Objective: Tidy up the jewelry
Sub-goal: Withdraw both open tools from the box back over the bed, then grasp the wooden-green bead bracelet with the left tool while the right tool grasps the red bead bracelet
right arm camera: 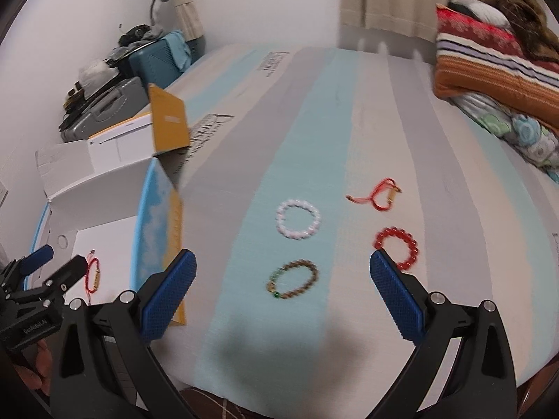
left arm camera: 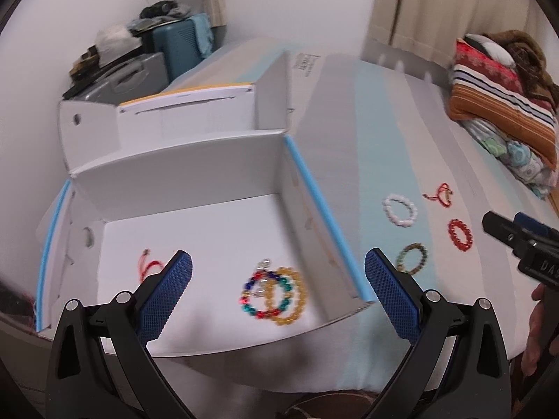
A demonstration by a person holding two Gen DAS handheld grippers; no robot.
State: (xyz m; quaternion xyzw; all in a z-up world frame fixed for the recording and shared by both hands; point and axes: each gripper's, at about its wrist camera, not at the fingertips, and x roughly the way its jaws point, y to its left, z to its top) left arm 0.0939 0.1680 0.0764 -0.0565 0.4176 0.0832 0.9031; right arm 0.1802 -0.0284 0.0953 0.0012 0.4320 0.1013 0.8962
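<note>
An open white box (left arm camera: 195, 178) with blue edges sits on the bed. Inside lie a multicoloured bead bracelet (left arm camera: 262, 293) overlapping a yellow bead bracelet (left arm camera: 293, 296), and a red cord bracelet (left arm camera: 150, 265). My left gripper (left arm camera: 279, 293) is open and empty above the box. On the bed lie a white bead bracelet (right arm camera: 297, 219), a brown bead bracelet (right arm camera: 292, 279), a red bead bracelet (right arm camera: 398, 246) and a red cord bracelet (right arm camera: 379, 197). My right gripper (right arm camera: 283, 296) is open and empty, just short of the brown bracelet.
The striped bedspread (right arm camera: 314, 111) covers the bed. Folded blankets and pillows (right arm camera: 496, 59) are stacked at the far right. Suitcases and clutter (left arm camera: 139, 59) stand beyond the box by the wall. A yellow box flap (right arm camera: 167, 122) stands up at the left.
</note>
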